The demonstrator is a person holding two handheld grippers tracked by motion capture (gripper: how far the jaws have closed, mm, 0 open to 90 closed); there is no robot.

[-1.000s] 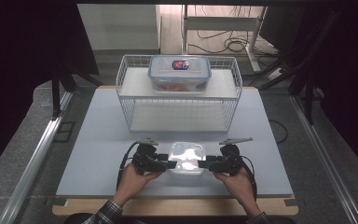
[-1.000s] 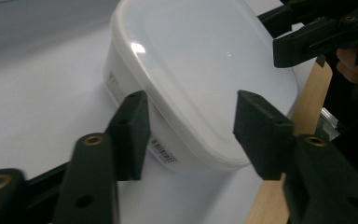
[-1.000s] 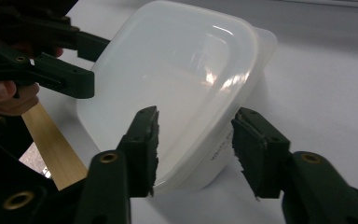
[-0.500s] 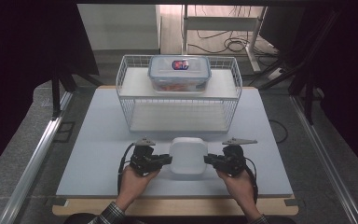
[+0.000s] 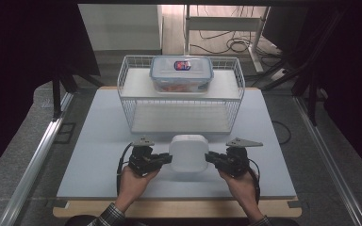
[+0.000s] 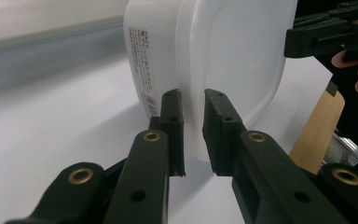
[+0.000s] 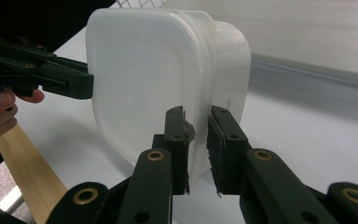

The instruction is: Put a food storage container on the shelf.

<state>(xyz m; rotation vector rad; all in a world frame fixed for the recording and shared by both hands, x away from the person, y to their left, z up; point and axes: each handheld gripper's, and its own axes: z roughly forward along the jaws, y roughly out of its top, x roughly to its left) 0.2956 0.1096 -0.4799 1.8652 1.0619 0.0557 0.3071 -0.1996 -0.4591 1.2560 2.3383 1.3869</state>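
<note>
High view: white rounded-square plastic tub point(image 5: 188, 153) near desk's front edge, lid-rim pinched by left gripper point(image 5: 166, 159) and right gripper point(image 5: 211, 157), lid facing front edge.

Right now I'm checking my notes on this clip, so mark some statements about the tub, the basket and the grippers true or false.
1. Both grippers clamp the white tub's rim. True: left gripper and right gripper pinch the tub from opposite sides.
2. The tub lies inside the wire basket. False: it is at the table's front, apart from the basket.
3. A lidded box sits on the basket. True: box.
4. The tub lies flat. False: it is tipped on edge.
</note>
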